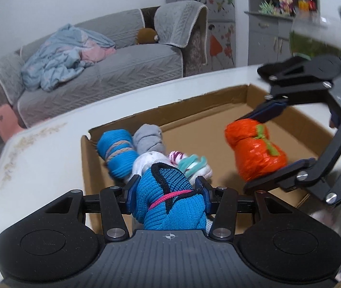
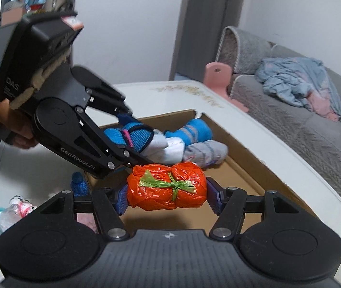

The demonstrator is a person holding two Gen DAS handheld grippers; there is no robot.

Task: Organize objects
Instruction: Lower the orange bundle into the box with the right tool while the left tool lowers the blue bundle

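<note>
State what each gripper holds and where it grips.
Left gripper: blue sock bundle, pinched across its middle. Right gripper: orange bag bundle, clamped at its two ends.

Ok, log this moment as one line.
left gripper: shut on blue sock roll | right gripper: shut on orange bag bundle | both over cardboard box | box holds rolled socks

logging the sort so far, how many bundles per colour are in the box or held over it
blue: 2, striped roll and held blue sock
grey: 1, grey roll
white: 2 as far as shows, plain white roll and teal-striped roll
orange: 1, orange bag bundle
total: 6
</note>
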